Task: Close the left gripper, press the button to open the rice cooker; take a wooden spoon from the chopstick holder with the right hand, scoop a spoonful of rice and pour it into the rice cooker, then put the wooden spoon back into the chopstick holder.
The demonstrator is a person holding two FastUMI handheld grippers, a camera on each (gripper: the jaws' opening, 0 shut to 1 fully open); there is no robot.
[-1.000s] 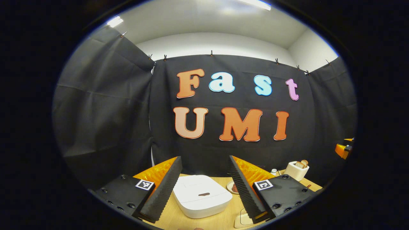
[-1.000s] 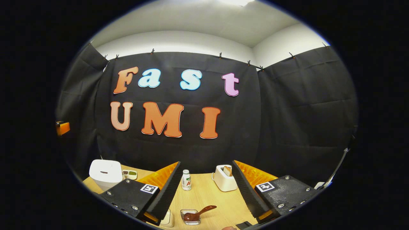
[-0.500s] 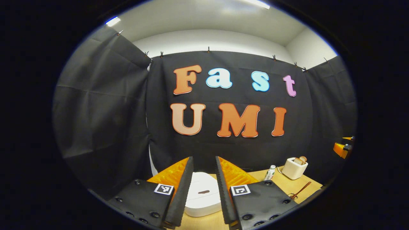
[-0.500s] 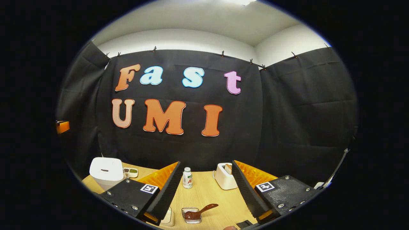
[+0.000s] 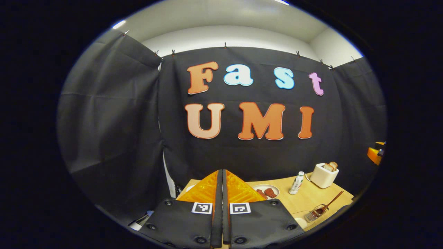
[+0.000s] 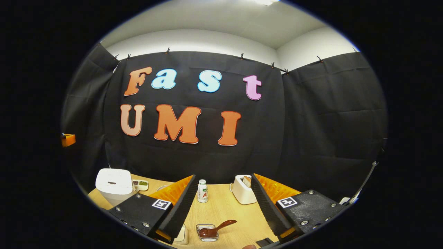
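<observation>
2 left gripper [image 5: 222, 207] fingers are pressing flat together, gripping nothing. The cooker [image 6: 114, 183] is sitting at 10 o'clock in the right gripper view, nearer the left hand. Right gripper [image 6: 221, 204] is gaping wide, empty, spoon [image 6: 216, 229] lying at 6 o'clock.

Red "A" on small bottle [image 6: 202, 191]

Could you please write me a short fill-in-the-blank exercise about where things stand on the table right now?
1. The left hand-held gripper has its fingers ____.
2. The right hand-held gripper has its fingers ____.
3. The rice cooker has its lid ____.
4. The wooden spoon rests in a small clear ____.

Missing words: shut; open; closed; holder
</observation>
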